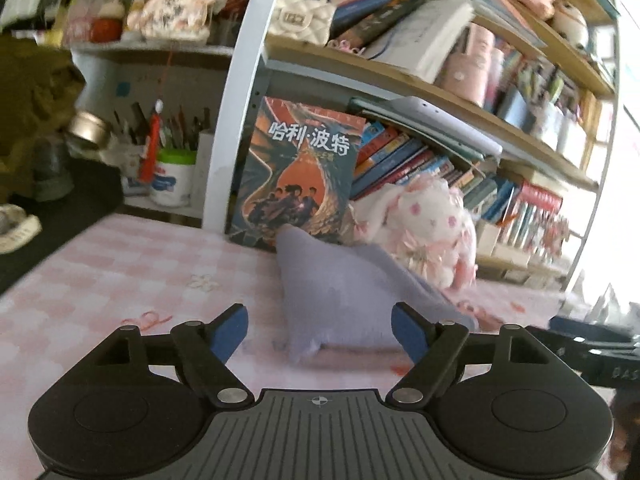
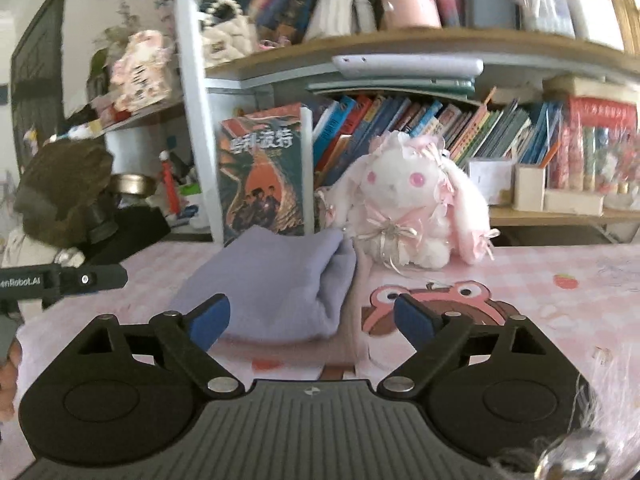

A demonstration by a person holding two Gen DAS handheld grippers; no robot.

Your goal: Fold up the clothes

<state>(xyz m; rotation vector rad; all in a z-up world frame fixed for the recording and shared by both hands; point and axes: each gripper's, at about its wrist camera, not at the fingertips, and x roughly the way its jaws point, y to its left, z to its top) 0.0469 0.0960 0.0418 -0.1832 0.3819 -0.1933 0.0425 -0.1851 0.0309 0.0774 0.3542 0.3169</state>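
A folded lavender garment (image 1: 340,292) lies on the pink checked tablecloth (image 1: 120,272), just in front of the bookshelf. My left gripper (image 1: 320,330) is open and empty, its blue pads either side of the garment's near edge, a little short of it. In the right wrist view the same garment (image 2: 276,284) lies folded ahead and slightly left. My right gripper (image 2: 312,320) is open and empty, just short of the garment's near edge. The left gripper's body (image 2: 60,280) shows at the left edge of that view.
A white and pink plush rabbit (image 2: 408,208) sits right behind the garment. A large book (image 2: 264,176) leans on the white shelf post (image 2: 196,120). Shelves of books (image 2: 440,128) fill the back. A pen cup (image 1: 176,176) and dark clutter stand at the left.
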